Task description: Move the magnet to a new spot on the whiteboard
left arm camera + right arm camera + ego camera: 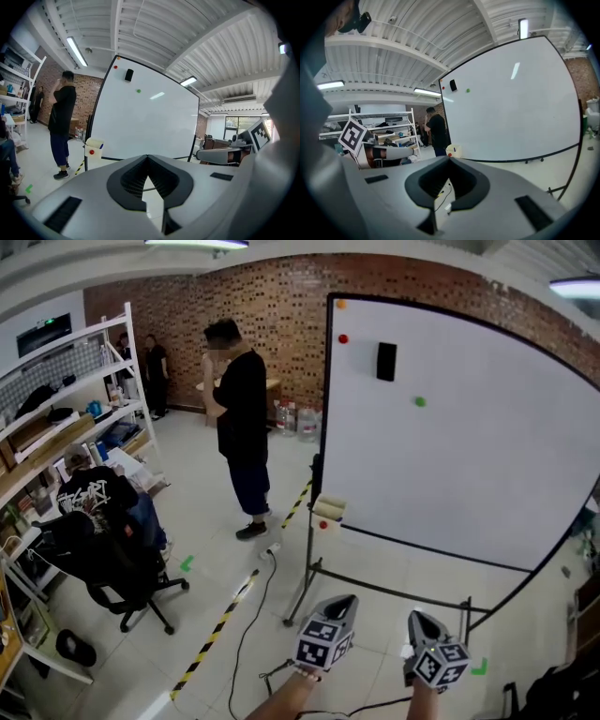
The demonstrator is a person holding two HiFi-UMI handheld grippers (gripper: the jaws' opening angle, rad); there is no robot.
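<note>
Standing well back from the whiteboard [469,456], the person holds both tools low in the head view. The left gripper [339,604] is clenched on nothing, its jaws meeting at the tips with only floor behind them. The right gripper [420,619] is likewise closed and empty.

Three small round magnets sit on the board's upper left. An orange magnet [341,305] is at the corner and a red magnet [343,338] just below it. A green magnet [419,401] lies lower and further right, with a black eraser [385,361] between red and green. Which magnet the task means cannot be told.

Likely risks from here:
- (a) Jaws that arrive closed would shove a magnet along the board instead of taking it, so they need parting first.
- (b) The magnets look small and low, so the pads may slip off and let one fall to the floor.
- (c) Red and orange lie near each other, inviting a wrong or double pick.
- (d) A cable [251,615] crosses the floor near the approach and could catch a foot.
- (e) A hard press might rock the board on its stand.
</note>
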